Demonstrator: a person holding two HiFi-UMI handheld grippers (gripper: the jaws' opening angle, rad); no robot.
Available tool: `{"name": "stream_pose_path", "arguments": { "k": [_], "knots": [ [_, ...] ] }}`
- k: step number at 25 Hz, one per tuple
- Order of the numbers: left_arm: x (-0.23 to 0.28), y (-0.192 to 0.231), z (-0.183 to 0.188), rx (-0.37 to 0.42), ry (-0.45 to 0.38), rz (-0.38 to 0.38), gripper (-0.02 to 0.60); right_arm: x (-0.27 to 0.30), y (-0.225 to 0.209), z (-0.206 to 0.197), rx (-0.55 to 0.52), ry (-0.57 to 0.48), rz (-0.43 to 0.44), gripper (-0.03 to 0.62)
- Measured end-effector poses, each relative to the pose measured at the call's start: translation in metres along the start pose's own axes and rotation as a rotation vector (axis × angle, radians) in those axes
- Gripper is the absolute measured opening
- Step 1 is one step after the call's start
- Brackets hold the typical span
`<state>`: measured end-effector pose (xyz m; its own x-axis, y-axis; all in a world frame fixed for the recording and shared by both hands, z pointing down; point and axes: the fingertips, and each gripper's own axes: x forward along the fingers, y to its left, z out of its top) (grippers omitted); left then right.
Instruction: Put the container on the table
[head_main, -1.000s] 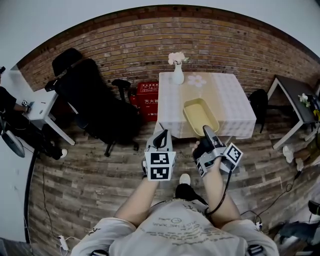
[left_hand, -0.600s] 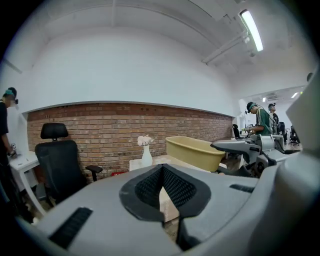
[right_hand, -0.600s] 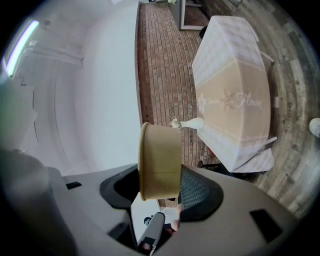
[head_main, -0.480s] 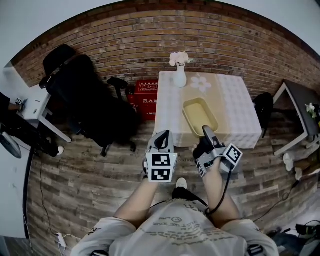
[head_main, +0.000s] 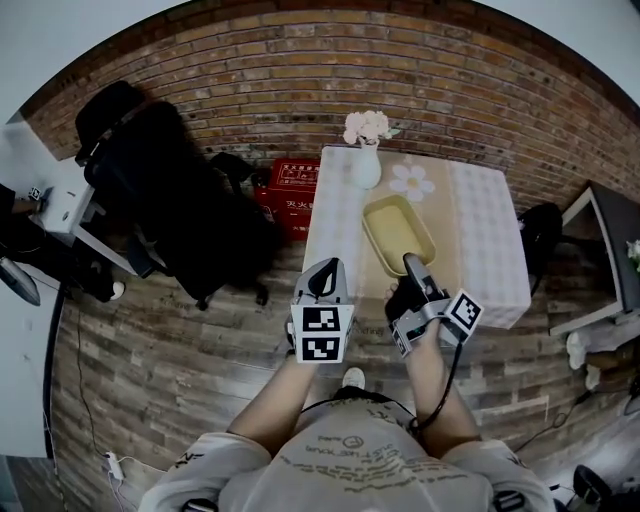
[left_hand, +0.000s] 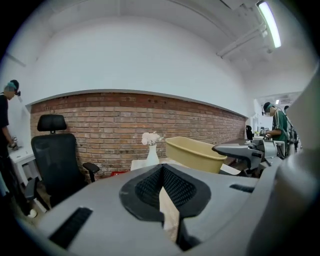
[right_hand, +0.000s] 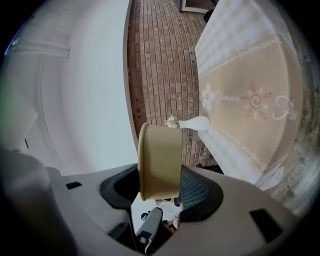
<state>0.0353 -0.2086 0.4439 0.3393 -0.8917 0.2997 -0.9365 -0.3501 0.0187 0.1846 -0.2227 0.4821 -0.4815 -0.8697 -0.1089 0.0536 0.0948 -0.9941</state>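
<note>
**Yellow container carried in the right gripper at the checked table**

At the far left stands a white desk (head_main: 62, 208), and beside it a black office chair (head_main: 165, 190) against the brick wall (head_main: 450, 70). A red box (head_main: 296, 195) sits on the plank floor between the chair and the table.

The left gripper (head_main: 326, 268) is held out in front of the person. Its jaws are pressed together at the tips, with nothing between them.

To its right, a white vase (head_main: 367, 165) of pale flowers stands at the table's far left corner. Just in front of the vase, in the head view, is the yellow container (head_main: 396, 230), an open oblong tub seen against the beige strip of the cloth.

The right gripper (head_main: 411, 264) pinches the tub's near end wall between its pads and carries it clear of the cloth. From the head view it is hard to judge whether the tub hangs over the table top or just short of its near edge.

The table (head_main: 485, 235), in a pale checked cloth, stretches away to the right.
</note>
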Motion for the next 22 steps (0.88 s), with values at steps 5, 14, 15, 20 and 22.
{"name": "stream_pose_path", "arguments": {
  "k": [5, 14, 15, 20, 22],
  "knots": [
    [0.035, 0.005, 0.004, -0.009, 0.016, 0.028, 0.005, 0.024, -0.015, 0.017, 0.01, 0.04, -0.02, 0.216],
    [0.07, 0.006, 0.006, 0.016, 0.054, 0.019, 0.005, 0.049, -0.033, 0.033, 0.033, 0.081, 0.015, 0.216],
    [0.073, 0.007, 0.008, 0.02, 0.054, 0.014, 0.005, 0.052, -0.035, 0.034, 0.032, 0.079, 0.011, 0.216],
    [0.096, 0.021, 0.014, 0.036, 0.055, -0.013, 0.005, 0.073, -0.055, 0.041, 0.032, 0.069, -0.014, 0.216],
    [0.108, 0.028, 0.017, 0.04, 0.058, -0.032, 0.005, 0.084, -0.063, 0.044, 0.027, 0.061, -0.023, 0.216]
  ]
}}
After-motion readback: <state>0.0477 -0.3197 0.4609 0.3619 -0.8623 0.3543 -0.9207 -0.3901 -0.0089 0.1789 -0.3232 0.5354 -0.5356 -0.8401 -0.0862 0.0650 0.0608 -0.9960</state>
